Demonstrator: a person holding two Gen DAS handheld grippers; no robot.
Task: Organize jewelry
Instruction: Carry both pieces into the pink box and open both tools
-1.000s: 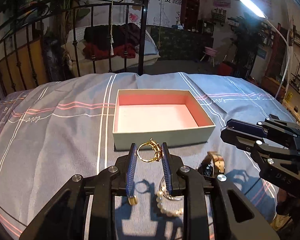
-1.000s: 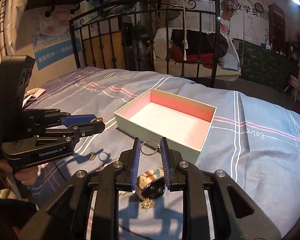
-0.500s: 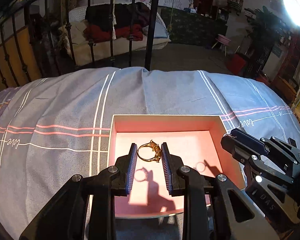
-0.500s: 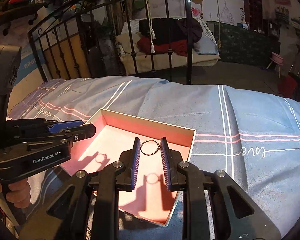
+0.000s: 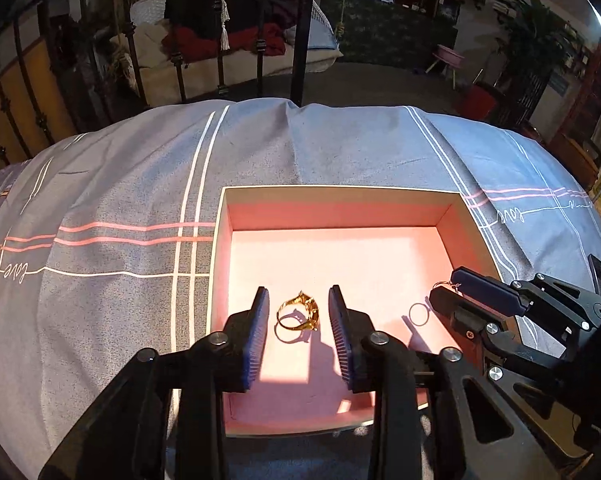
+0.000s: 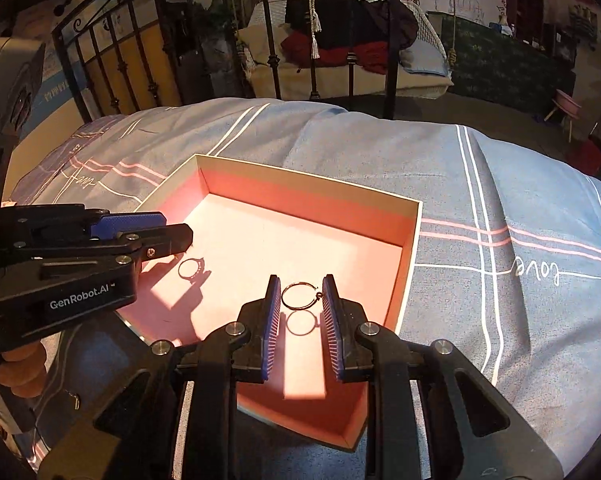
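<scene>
Both grippers now over box (image 5: 340, 204), fingers opening, rings freed; "GenRobot.AI" on left gripper (image 6: 180, 236).

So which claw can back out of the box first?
Left, probably. Both claws are opening over the pink box. The gold ring sits well clear of the left claw pads; the thin hoop nearly fills the right claw gap, so it could snag.

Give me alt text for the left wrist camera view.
The left gripper, jaws opening, hangs over a pink-lined box on a striped bedspread, a gold ring loose between its fingers. The right gripper reaches in beside it.
</scene>
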